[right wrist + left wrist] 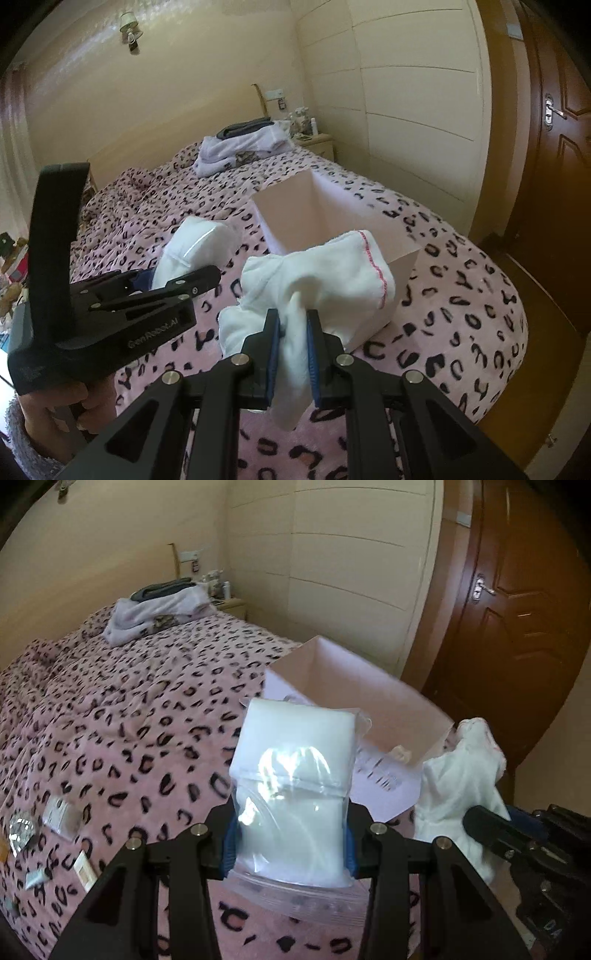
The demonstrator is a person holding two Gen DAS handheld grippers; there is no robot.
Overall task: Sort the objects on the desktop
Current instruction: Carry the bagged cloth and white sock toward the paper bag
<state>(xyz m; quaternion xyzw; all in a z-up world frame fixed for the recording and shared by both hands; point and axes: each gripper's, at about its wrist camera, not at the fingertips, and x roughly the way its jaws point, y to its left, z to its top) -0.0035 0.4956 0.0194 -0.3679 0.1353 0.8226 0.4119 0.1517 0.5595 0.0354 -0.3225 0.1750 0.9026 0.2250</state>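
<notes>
At your far left, a scatter of small packets and a shiny faceted trinket (20,832) lies unsorted on the pink leopard-print bed cover (122,716). Next comes your left gripper (288,843), clamped on a clear zip-lock plastic bag of white padding (291,771); you hold the bag upright, its long axis running up and away from you, its top edge just short of the open pale pink cardboard box (354,686). The box sits on the bed ahead of both grippers, slightly right of the left one and nearly straight ahead of the right. Further right, your right gripper (291,350) is pinched tight on a crumpled white cloth with a pink stitched hem (332,269), which bunches up in front of the box's near wall (400,284). Both loads look about equally near the opening; the cloth appears better lined up, so I'd judge a short forward carry over the near wall is what's left for each.
</notes>
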